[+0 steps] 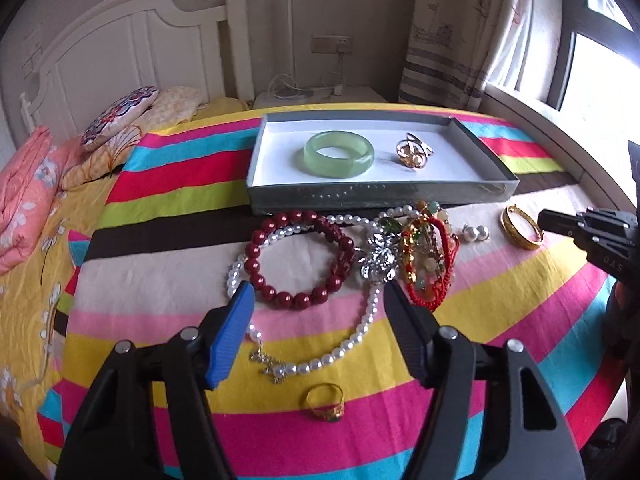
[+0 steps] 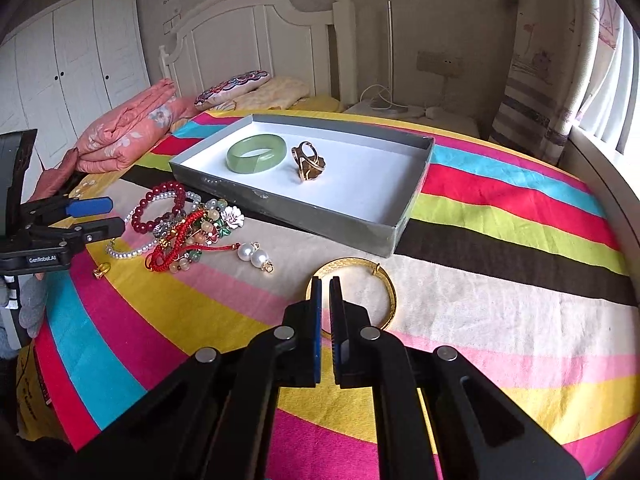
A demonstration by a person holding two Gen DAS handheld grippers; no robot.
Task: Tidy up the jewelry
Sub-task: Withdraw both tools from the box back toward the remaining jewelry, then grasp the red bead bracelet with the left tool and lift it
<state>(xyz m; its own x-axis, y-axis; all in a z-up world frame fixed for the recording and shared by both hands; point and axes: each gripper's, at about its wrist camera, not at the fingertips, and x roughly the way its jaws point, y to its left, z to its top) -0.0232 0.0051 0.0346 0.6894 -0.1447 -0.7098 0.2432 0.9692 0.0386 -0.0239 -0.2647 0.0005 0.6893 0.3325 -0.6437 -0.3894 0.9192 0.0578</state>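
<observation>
Well, striped bedspread [image 1: 500, 280], bedrm w/ headboard [image 2: 248, 28]

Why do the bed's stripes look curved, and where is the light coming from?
Left view: the lens bends the striped bedspread into arcs; the window at right glares white. Right view: same bending, daylight from the right, the tray casting a soft shadow; both views stay sharp.

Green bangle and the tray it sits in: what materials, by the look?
Green bangle: looks like jade or glass, polished; pale, translucent, with glossy highlights on the rim. It could equally be resin.
Tray: probably cardboard; thin straight walls with folded corners, grey and slightly shiny outside, matte white inside.
</observation>
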